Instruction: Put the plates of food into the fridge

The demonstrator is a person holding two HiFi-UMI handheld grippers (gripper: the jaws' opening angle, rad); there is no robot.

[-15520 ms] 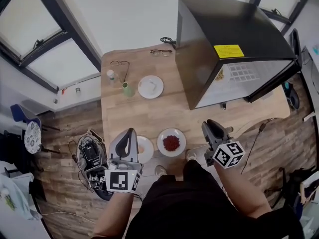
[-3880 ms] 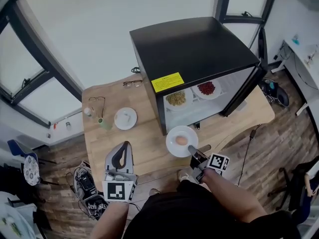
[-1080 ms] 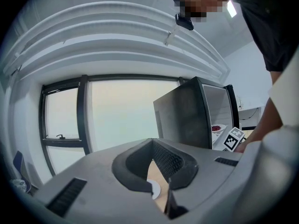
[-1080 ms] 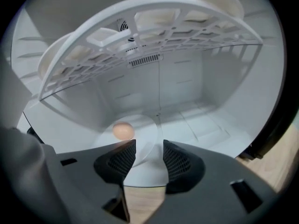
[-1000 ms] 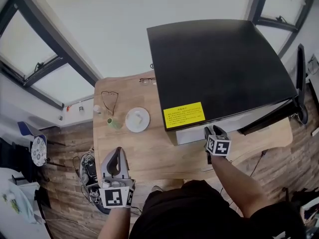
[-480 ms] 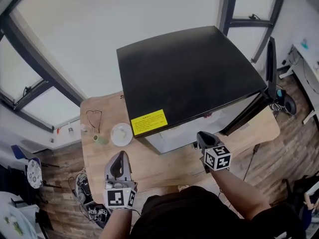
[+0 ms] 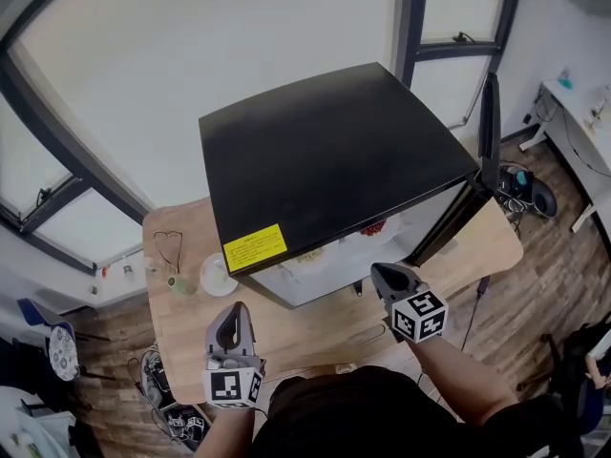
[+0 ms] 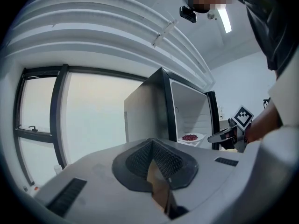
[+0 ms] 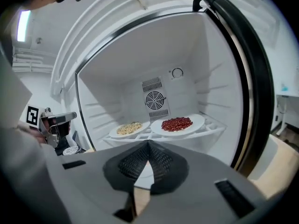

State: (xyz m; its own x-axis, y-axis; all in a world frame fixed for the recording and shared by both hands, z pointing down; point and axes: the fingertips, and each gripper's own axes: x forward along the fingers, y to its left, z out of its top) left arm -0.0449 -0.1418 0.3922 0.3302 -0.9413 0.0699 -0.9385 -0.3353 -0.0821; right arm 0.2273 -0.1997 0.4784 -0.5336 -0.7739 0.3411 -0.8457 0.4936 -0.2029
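The black fridge [image 7: 334,151] stands open on the wooden table [image 7: 315,327]. On its wire shelf sit a plate of red food [image 9: 177,123] and a plate of yellowish food [image 9: 125,129]. From the head view only slivers of the plate of red food [image 7: 372,227] show under the fridge top. My right gripper [image 9: 148,146] is shut and empty, just outside the opening; something white lower in the fridge shows behind its tips. The right gripper [image 7: 379,275] hovers over the table in front of the fridge. My left gripper [image 7: 232,315] is shut and empty near the table's front edge.
The fridge door [image 7: 489,132] stands swung out to the right. On the table's left are a white plate [image 7: 218,275], a small green cup [image 7: 177,282] and a pair of glasses [image 7: 167,246]. Cables and gear lie on the floor at lower left.
My right gripper has drawn back from the fridge front toward the table's near edge. The head view has shifted, and the shelf plates now peek out. The left gripper has barely moved.
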